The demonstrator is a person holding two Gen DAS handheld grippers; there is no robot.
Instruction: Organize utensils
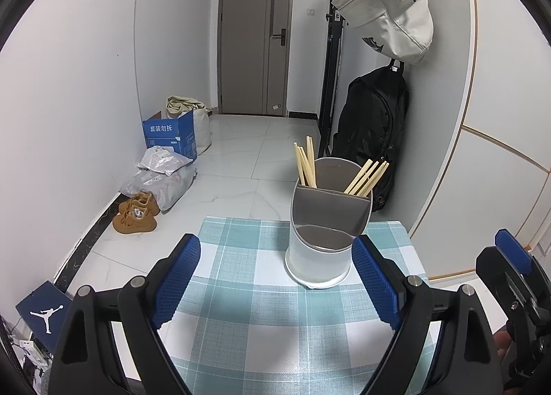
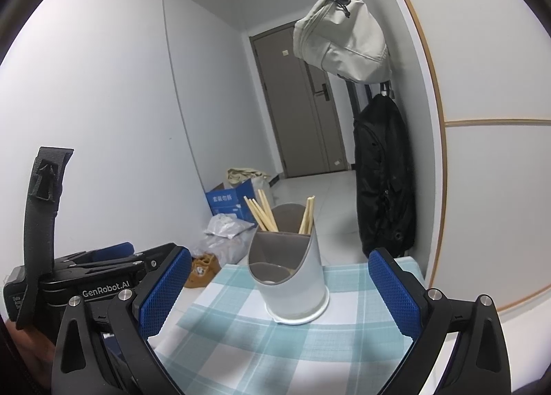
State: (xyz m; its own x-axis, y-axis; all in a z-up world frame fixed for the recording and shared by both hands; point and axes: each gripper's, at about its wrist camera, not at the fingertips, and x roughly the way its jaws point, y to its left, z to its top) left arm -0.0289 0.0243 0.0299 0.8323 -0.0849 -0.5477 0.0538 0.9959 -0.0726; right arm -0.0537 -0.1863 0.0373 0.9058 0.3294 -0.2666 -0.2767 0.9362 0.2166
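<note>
Ahead of both claws: a white utensil holder point(image 1: 322, 223) stands upright on the checked cloth point(image 1: 241, 309) covering the bench, with nothing else on the cloth.
Left claw point(image 1: 275, 278): wide open, blue pads well apart, nothing between them; the holder sits ahead and slightly to its right, close to the right pad.
Right claw point(image 2: 279, 291): also spread wide and empty; the holder stands ahead, about midway between its pads.
Chopsticks, left bunch point(image 1: 304, 162): stands in the rear compartment, leaning away to the left from the claws' side.
Chopsticks, right bunch point(image 1: 368, 176): same rear compartment, leaning to the right.
Front compartment: low and open toward the claws; whether anything lies in it cannot be told.
Long axis: both bunches run near upright, tips up, so any grasp would likely come from above or across the sticks.
Nearer claw: neither is plainly closer; the right claw lines up more squarely with the holder.
Task state, judged: no loose utensil shows on the bench, so sorting looks nearly done or not yet supplied.
</note>
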